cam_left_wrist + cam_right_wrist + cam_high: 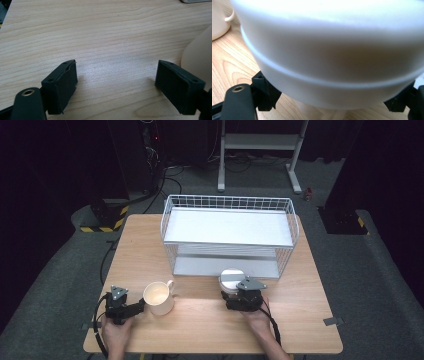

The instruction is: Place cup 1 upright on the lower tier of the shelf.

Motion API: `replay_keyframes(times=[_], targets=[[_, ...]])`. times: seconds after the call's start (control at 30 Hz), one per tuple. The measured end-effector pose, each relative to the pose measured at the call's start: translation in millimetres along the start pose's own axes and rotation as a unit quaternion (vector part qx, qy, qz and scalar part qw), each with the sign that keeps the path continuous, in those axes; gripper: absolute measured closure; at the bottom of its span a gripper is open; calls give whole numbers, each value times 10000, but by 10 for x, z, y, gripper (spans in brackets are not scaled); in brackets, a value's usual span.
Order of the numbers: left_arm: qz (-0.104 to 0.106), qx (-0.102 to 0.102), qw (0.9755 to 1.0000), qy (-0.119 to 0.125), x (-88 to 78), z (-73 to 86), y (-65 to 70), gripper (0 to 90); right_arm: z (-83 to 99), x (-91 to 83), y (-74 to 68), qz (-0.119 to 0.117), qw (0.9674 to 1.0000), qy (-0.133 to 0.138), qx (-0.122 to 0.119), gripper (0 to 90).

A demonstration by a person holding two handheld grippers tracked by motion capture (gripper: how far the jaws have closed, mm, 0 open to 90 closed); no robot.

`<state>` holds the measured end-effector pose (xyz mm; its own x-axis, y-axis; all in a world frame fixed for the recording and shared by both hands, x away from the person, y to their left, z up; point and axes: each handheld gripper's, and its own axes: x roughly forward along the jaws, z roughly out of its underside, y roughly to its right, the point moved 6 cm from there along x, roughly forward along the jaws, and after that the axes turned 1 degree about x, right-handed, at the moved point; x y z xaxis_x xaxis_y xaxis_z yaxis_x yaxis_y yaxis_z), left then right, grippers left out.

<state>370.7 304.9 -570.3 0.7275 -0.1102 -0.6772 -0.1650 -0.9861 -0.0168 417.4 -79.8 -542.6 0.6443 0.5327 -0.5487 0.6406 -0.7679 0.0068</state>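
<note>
A cream mug (159, 298) with its handle toward the rack stands on the wooden table (200, 320) at front left. My left gripper (141, 306) lies just left of it, open, with bare wood between its jaws (116, 77); the mug's side (198, 53) sits beside the right-hand jaw. A white bowl (232, 279) stands in front of the rack. My right gripper (234, 292) reaches it from the near side. In the right gripper view the bowl (332, 55) sits between both jaws, which rest against its lower wall. The mug (219, 20) shows at far left.
A white wire rack (230, 235) with two shelves stands at the middle back of the table, right behind the bowl. Bare wood stretches between the two hands and along the front edge. Beyond the table are dark floor, cables and a metal stand.
</note>
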Motion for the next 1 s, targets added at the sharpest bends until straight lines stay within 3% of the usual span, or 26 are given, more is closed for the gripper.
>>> replay_keyframes(times=[1.0], targets=[[-28, -62, 10000, 21, 6, -3, -2, 183, -13, -35, -25, -39, 10000, 5, -37, 180]])
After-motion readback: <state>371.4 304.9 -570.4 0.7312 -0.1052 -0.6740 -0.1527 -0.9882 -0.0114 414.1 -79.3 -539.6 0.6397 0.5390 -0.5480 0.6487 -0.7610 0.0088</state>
